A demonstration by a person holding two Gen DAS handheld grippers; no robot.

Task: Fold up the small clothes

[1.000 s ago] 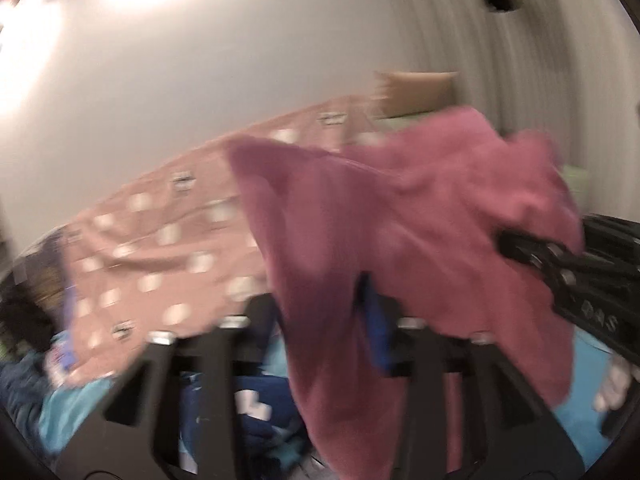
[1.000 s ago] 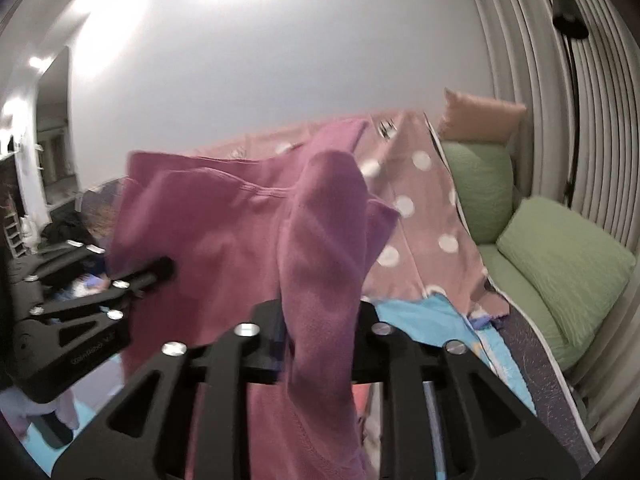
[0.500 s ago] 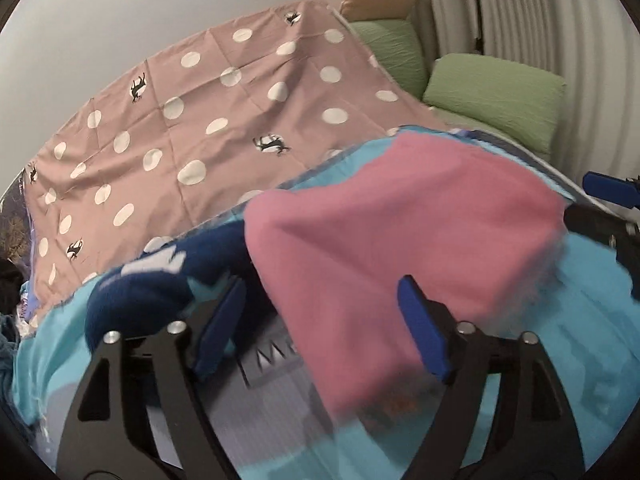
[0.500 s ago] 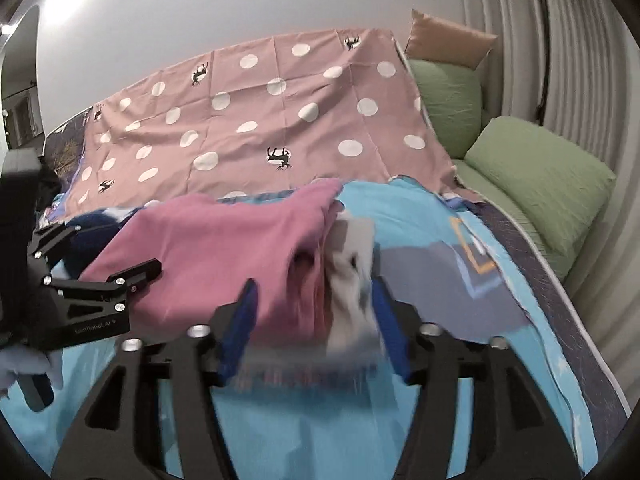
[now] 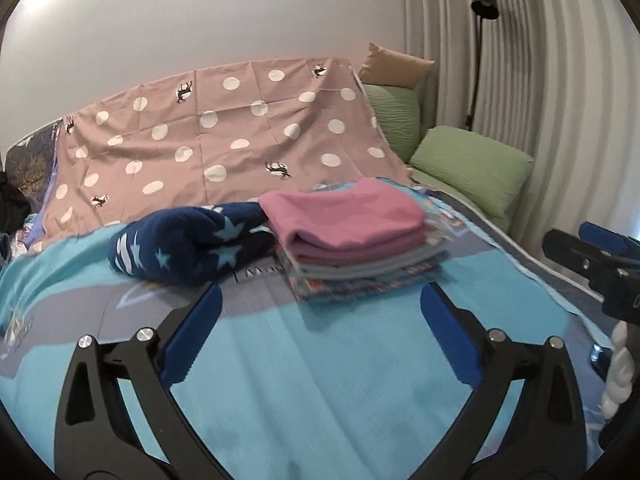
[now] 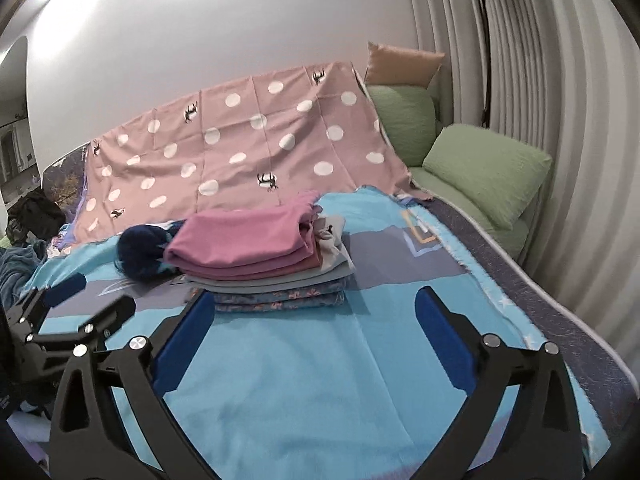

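Right now the only writing you can make out is a scrap of lettering on the blue bedspread [image 5: 320, 380], beginning "M" just left of the folded stack [image 5: 360, 256]; the rest is hidden under the clothes and cannot be read.

Take that stack as your landmark. It sits on the bedspread, a pink garment [image 6: 244, 240] folded on top, grey layers beneath, and a blue patterned piece at the bottom. Touching its left side lies a crumpled navy garment with stars [image 5: 184, 248]. Behind it hangs a dusty-pink polka-dot sheet [image 5: 224, 136], draped up toward the white wall. To its right and further back rest green cushions [image 6: 488, 168] and a tan pillow [image 6: 400, 64], with pale pleated curtains [image 6: 540, 80] and a black floor lamp [image 5: 482, 4] beyond.

Your left gripper [image 5: 320, 312] and right gripper [image 6: 316, 312] both hover in front of the stack, jaws having just spread wide, nothing between the blue pads. No containers show.
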